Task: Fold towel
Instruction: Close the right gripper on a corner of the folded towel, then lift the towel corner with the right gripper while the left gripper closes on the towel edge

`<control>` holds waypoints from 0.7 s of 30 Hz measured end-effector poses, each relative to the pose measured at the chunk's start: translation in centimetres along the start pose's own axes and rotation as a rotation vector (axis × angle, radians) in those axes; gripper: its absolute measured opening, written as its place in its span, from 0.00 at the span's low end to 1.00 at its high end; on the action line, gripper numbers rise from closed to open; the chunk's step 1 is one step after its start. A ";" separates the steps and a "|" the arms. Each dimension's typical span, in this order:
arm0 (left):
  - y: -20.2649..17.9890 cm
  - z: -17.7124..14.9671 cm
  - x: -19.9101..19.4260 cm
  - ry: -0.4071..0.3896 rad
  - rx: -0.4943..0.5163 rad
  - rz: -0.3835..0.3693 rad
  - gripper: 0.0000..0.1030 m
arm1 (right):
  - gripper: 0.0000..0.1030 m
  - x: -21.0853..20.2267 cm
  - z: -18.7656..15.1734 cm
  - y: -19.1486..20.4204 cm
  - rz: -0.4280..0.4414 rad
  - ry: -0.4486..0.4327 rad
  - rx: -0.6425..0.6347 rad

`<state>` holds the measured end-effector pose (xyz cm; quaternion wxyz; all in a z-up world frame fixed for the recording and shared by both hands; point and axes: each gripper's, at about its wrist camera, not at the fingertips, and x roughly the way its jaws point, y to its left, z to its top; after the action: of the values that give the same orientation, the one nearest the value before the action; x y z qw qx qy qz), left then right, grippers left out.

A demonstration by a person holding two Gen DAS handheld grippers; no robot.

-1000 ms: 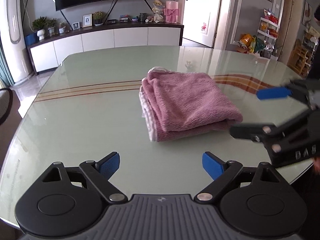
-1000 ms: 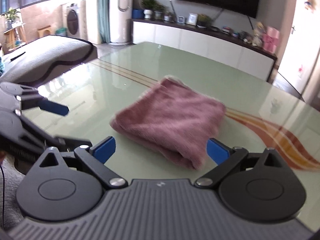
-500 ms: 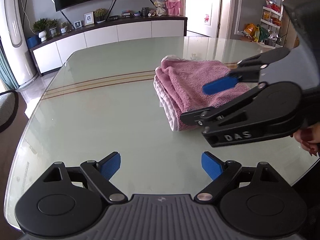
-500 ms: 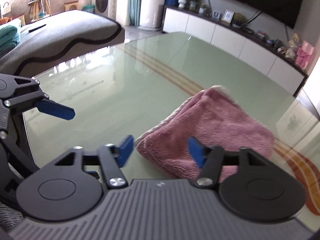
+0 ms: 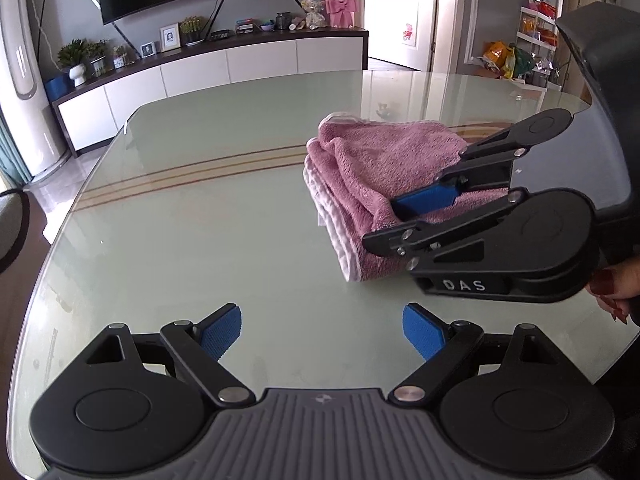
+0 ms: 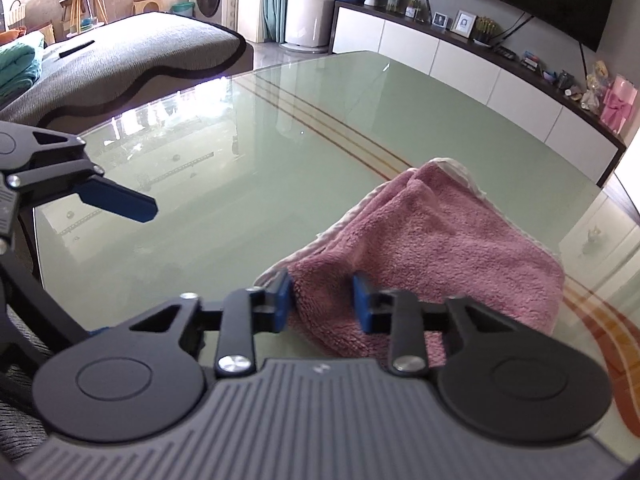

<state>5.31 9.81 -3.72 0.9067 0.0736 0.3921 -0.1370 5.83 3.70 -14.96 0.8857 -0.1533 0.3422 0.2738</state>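
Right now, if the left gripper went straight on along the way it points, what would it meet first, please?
Probably the bare glass table. The left gripper is open and angled down at the tabletop; the pink towel lies off to its right, clamped by the right gripper. Depth is uncertain.

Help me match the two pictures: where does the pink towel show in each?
Left wrist view: the pink towel lies right of centre on the glass table, the right tongs pinching its near corner.
Right wrist view: lower right, between the tongs' blue pads.
Shared landmark: the pink gift box on the white sideboard.
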 end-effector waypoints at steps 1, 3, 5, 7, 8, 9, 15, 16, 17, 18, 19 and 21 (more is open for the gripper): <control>-0.1 0.2 0.1 0.000 0.004 -0.002 0.87 | 0.16 -0.1 0.1 -0.3 0.006 -0.003 0.015; -0.2 0.7 0.3 -0.001 0.006 -0.012 0.87 | 0.15 -0.5 0.2 -0.8 0.017 -0.013 0.043; -0.5 1.2 0.6 -0.002 0.009 -0.024 0.87 | 0.15 -1.0 0.3 -1.2 0.022 -0.028 0.064; -0.7 1.8 1.0 -0.004 0.013 -0.031 0.87 | 0.14 -1.8 0.4 -1.6 0.021 -0.048 0.080; -0.9 2.1 1.3 -0.005 0.017 -0.026 0.87 | 0.14 -2.3 0.5 -1.8 0.017 -0.061 0.088; -1.0 2.4 1.6 -0.005 0.021 -0.022 0.87 | 0.14 -2.6 0.6 -2.0 0.015 -0.069 0.092; -1.3 4.2 3.2 0.005 0.020 -0.030 0.84 | 0.14 -6.3 0.8 -5.1 -0.056 -0.146 0.139; -1.3 4.4 3.5 0.012 0.016 -0.032 0.83 | 0.14 -7.1 0.6 -5.9 -0.077 -0.158 0.156; -1.3 4.5 3.9 0.023 0.009 -0.033 0.81 | 0.14 -7.8 0.3 -6.9 -0.104 -0.166 0.172; -1.3 4.6 4.3 0.034 0.002 -0.034 0.77 | 0.14 -8.2 0.1 -7.4 -0.117 -0.167 0.180; -1.3 4.8 4.7 0.046 -0.004 -0.035 0.74 | 0.14 -8.8 -0.4 -8.5 -0.143 -0.168 0.203; -1.2 4.9 5.5 0.068 -0.019 -0.038 0.61 | 0.14 -9.8 -1.4 -10.2 -0.182 -0.164 0.247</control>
<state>11.92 6.46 -4.40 0.8906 0.0621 0.4255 -0.1477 5.11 -8.88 -8.40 0.9438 -0.0508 0.2847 0.1601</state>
